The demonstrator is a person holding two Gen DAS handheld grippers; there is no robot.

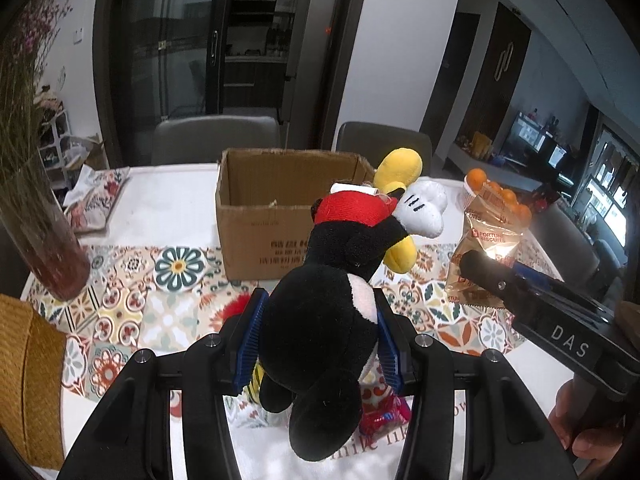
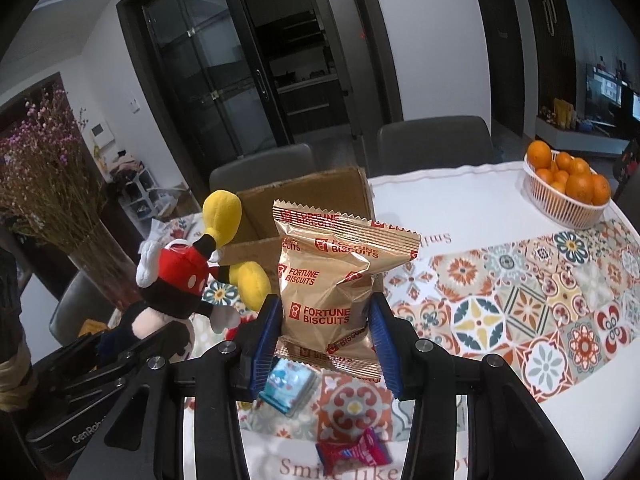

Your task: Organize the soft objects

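Progress: early to middle stage, by my judgement. The cardboard box (image 1: 288, 208) stands open at 12 o'clock on the worktop (image 2: 460, 192), and what shows of its interior appears nearly bare; only a small scrap is visible against the far wall. Nothing soft is seen lodged in it. Two items are lifted clear of the patterned runner (image 1: 132, 304) and face the box, so delivery of both remains outstanding.

Left claw (image 1: 318, 332): clenched on the plush mouse toy (image 1: 332, 300), blue pads pressing its black head from either side, about a third open. The toy hangs upside down, red shorts and yellow shoes pointing toward the box at 1 o'clock.

Right claw (image 2: 324, 332): clenched on the gold biscuit packet (image 2: 332, 276), pads pinching its lower portion at a narrow setting, the packet upright and just in front of the box.

Outstanding on the worktop: a light blue packet (image 2: 290, 386) beneath the right claw at 7 o'clock, and a red-pink wrapper (image 2: 354, 450) at 6 o'clock. Whether either is within the task's scope cannot be told.

The basket of oranges (image 2: 566, 194) at 2 o'clock is untouched.
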